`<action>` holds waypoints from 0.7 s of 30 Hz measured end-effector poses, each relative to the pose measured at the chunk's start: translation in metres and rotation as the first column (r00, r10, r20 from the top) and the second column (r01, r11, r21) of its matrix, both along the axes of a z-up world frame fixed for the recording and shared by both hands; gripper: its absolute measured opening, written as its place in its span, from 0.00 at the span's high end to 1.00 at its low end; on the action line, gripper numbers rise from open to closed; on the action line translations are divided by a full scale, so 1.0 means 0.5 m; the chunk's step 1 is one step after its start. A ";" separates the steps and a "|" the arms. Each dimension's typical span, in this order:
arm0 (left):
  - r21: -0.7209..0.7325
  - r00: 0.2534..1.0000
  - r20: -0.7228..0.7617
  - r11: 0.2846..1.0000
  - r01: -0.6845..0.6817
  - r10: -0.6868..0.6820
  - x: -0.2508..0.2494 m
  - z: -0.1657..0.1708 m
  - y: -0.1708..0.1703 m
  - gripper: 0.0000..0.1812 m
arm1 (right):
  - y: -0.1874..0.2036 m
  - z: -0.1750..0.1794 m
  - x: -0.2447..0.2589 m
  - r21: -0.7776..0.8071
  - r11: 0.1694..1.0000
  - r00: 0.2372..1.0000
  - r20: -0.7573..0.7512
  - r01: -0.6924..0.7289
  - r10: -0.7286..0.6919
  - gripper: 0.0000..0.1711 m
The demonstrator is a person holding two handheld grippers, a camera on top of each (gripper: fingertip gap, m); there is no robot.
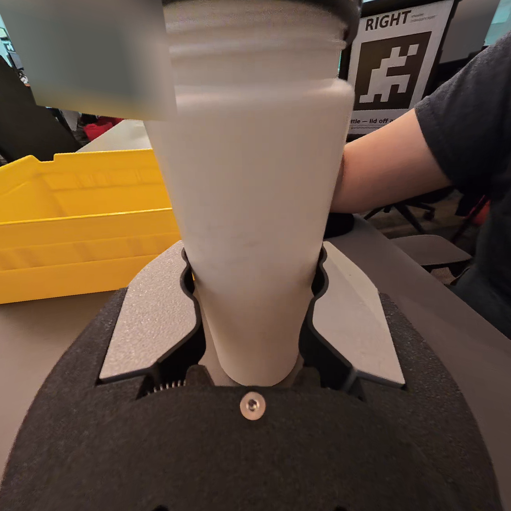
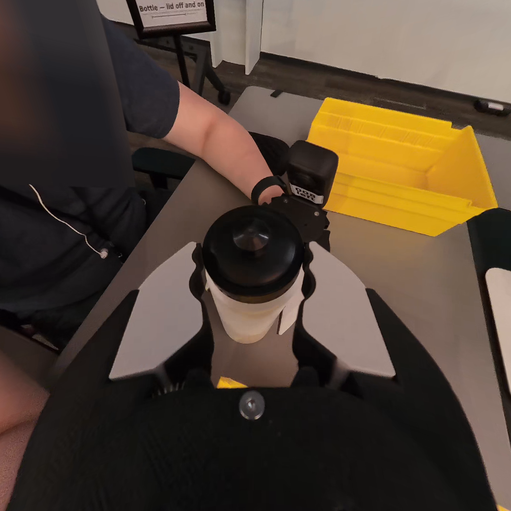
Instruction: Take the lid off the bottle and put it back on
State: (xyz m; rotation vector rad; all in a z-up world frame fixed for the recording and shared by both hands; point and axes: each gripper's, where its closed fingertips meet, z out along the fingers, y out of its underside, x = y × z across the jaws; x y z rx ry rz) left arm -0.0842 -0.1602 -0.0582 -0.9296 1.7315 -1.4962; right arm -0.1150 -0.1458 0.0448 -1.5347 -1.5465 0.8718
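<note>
Right gripper (image 2: 252, 265) clamped on black lid (image 2: 251, 249); left gripper (image 1: 253, 279) pinching white bottle (image 1: 254, 193). Risk: cross-threading if tilted.

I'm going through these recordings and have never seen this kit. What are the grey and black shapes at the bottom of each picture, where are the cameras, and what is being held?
No robot here: a person holds hand-held tongs in each hand, each with a camera looking along its two fingers. The left view shows the left tongs clamped on the white bottle low on its body. The right view looks down from above: the right tongs sit either side of the black lid, which is on the bottle; contact is unclear. The bottle stands on a grey table, with a yellow bin behind.
</note>
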 end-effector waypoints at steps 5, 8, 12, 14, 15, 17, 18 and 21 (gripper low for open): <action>-0.002 0.997 -0.045 0.998 -0.067 0.067 0.008 -0.001 0.013 0.53 | 0.015 -0.002 0.003 -0.097 0.992 0.996 0.021 0.086 -0.084 0.59; -0.007 0.990 -0.085 0.994 -0.109 0.108 0.015 -0.003 0.020 0.53 | 0.031 -0.004 0.014 -0.125 0.968 0.974 0.091 0.219 -0.209 0.59; 0.032 0.979 -0.089 0.983 -0.179 0.181 0.025 -0.006 0.029 0.53 | 0.026 -0.008 0.020 -0.101 0.955 0.953 0.151 0.279 -0.263 0.59; 0.021 0.965 -0.091 0.969 -0.244 0.245 0.032 -0.005 0.046 0.53 | 0.042 -0.007 0.024 -0.101 0.940 0.939 0.148 0.326 -0.310 0.59; 0.013 0.956 -0.095 0.961 -0.276 0.276 0.035 -0.004 0.056 0.53 | 0.052 -0.007 0.027 -0.110 0.929 0.931 0.142 0.352 -0.336 0.59; 0.023 0.919 -0.100 0.924 -0.381 0.382 0.038 -0.005 0.092 0.53 | 0.079 -0.008 0.034 -0.124 0.896 0.902 0.138 0.426 -0.409 0.59; 0.038 0.896 -0.098 0.901 -0.432 0.434 0.037 -0.006 0.111 0.53 | 0.091 -0.011 0.035 -0.146 0.875 0.885 0.138 0.462 -0.445 0.59; 0.056 0.791 -0.109 0.798 -0.600 0.602 0.025 -0.006 0.173 0.53 | 0.136 -0.015 0.035 -0.203 0.787 0.812 0.120 0.583 -0.571 0.60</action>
